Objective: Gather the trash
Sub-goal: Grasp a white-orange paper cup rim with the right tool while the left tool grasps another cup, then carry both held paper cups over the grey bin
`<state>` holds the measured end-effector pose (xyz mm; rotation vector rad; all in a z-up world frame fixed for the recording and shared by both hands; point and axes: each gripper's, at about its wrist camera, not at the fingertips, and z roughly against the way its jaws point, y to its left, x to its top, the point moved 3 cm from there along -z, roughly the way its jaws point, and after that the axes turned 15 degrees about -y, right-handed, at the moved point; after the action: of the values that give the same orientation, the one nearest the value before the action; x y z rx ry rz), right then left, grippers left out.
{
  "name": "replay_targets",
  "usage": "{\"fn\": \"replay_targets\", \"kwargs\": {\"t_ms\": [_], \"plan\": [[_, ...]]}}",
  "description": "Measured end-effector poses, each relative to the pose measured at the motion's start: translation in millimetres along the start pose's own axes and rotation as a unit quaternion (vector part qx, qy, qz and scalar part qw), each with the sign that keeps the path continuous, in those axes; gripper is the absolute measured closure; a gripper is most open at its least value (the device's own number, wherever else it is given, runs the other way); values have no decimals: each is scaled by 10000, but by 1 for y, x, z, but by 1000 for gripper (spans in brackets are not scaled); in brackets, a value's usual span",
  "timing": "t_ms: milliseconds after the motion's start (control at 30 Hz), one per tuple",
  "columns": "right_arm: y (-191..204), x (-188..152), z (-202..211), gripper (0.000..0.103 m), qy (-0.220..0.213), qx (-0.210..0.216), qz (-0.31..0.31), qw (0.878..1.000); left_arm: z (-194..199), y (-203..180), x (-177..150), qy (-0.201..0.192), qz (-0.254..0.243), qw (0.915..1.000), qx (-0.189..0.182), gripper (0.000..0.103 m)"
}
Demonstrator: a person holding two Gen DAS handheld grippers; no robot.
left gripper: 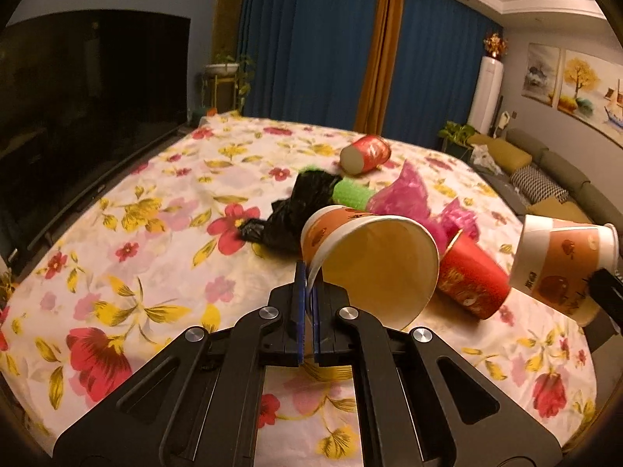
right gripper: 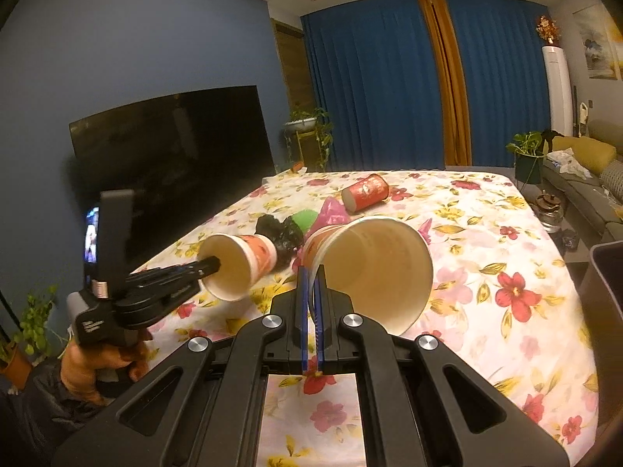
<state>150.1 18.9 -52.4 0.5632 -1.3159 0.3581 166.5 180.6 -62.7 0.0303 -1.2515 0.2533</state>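
Note:
My left gripper (left gripper: 308, 272) is shut on the rim of an orange-and-white paper cup (left gripper: 373, 264), held above the flowered table. My right gripper (right gripper: 311, 276) is shut on the rim of a second such cup (right gripper: 373, 268). The left gripper (right gripper: 210, 264) and its cup (right gripper: 237, 268) show at the left of the right wrist view; the right-held cup (left gripper: 564, 260) shows at the right of the left wrist view. On the table lie a red cup (left gripper: 471, 284), a farther red cup (left gripper: 364, 153), a black bag (left gripper: 296, 206), a green object (left gripper: 350, 194) and pink plastic (left gripper: 409, 194).
The flowered tablecloth (left gripper: 155, 272) covers the table. A large dark TV (left gripper: 78, 116) stands along its left edge. A sofa (left gripper: 545, 179) and a plant (right gripper: 527, 151) are at the right. A dark bin (right gripper: 607, 311) stands at the right edge of the right wrist view.

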Motion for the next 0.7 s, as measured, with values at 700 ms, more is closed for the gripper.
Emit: {"fn": "replay_targets", "kwargs": {"t_ms": [700], "plan": [[-46, 28, 55, 99, -348, -603, 101, 9975, 36, -105, 27, -525, -460, 9939, -857, 101]]}}
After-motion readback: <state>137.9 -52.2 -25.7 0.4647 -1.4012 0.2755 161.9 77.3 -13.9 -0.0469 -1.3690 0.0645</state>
